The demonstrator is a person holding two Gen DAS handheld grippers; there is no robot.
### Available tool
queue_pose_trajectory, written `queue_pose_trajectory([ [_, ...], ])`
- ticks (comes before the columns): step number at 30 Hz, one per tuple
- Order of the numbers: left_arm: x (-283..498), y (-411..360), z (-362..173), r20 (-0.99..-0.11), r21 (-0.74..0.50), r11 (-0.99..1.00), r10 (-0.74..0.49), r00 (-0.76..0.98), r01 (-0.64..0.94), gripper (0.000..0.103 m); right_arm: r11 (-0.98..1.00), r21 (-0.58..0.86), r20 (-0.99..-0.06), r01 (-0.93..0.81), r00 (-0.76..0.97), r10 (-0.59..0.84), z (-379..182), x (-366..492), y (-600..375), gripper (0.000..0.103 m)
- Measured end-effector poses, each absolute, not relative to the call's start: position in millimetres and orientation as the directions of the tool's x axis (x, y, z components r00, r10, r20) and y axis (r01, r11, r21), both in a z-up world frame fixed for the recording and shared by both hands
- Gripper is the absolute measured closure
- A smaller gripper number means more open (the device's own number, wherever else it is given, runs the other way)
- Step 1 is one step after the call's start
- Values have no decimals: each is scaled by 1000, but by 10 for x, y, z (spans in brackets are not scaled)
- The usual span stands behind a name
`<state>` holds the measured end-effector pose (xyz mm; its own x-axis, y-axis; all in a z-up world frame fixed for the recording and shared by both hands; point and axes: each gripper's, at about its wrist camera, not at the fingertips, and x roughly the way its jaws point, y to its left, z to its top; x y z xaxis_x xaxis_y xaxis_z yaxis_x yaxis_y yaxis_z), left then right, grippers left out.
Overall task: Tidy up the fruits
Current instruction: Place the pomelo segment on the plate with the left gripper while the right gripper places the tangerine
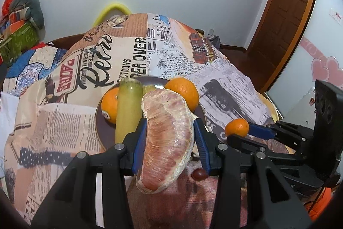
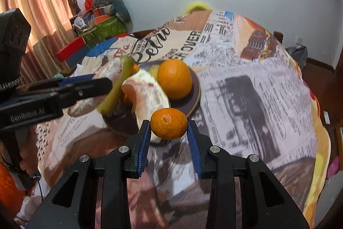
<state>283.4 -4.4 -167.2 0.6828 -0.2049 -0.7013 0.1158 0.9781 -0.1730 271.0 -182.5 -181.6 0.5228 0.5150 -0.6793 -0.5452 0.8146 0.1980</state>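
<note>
My left gripper (image 1: 170, 128) is shut on a large peeled pomelo wedge (image 1: 167, 138) and holds it over the near edge of a dark plate (image 1: 100, 128). On the plate lie two oranges (image 1: 183, 92), (image 1: 110, 104) and a pale green stalk (image 1: 128, 108). My right gripper (image 2: 168, 129) is shut on a small mandarin (image 2: 168, 123), just in front of the plate (image 2: 195, 98). The right gripper also shows in the left wrist view (image 1: 238, 132) with the mandarin (image 1: 236, 127). The left gripper (image 2: 107, 84) and the pomelo wedge (image 2: 145, 93) show in the right wrist view, partly blurred.
The table carries a newspaper-print cloth (image 1: 225, 87). A small dark red fruit (image 1: 198, 174) lies on the cloth under my left gripper. Boxes and clutter (image 2: 100, 20) stand at the far left by a curtain. A wooden door (image 1: 285, 14) is at the right.
</note>
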Motion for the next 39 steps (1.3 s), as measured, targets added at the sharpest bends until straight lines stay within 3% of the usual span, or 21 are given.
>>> queue_pose_trajectory([
  [31,3307,-78,-1925,-720,-149,984,-172,673,92,60,832,198,-738,-518,479,474,-2120,3306,-1637,71],
  [39,3217,-60,-1827,-712,-155,983,-177,680,94,60,838,174,-729,-517,505,462,-2037,3294,-1672,63],
])
